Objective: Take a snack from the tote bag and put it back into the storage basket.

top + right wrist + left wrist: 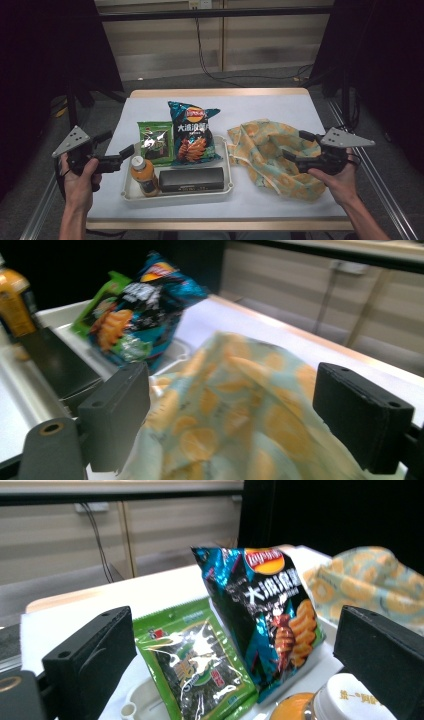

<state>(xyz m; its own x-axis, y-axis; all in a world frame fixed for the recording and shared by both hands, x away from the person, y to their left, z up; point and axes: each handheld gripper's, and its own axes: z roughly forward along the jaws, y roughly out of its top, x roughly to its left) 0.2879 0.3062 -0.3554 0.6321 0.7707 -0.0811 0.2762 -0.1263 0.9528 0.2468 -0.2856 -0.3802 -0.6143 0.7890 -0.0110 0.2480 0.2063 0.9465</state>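
Your right claw (296,145) hangs spread over the crumpled orange-patterned cloth bag (270,155), right of the white plastic tray (227,187) on the bench (300,112). Your left claw (120,143) is spread beside the orange bottle (143,175).

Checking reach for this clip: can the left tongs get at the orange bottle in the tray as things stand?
Probably yes. The left tongs stand open just beside the bottle, which sits at the tray's near left corner; its white cap shows between the jaws in the left gripper view, and nothing lies between them.

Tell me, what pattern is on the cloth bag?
The cloth bag is pale green with orange slices printed all over, clearest in the right gripper view.
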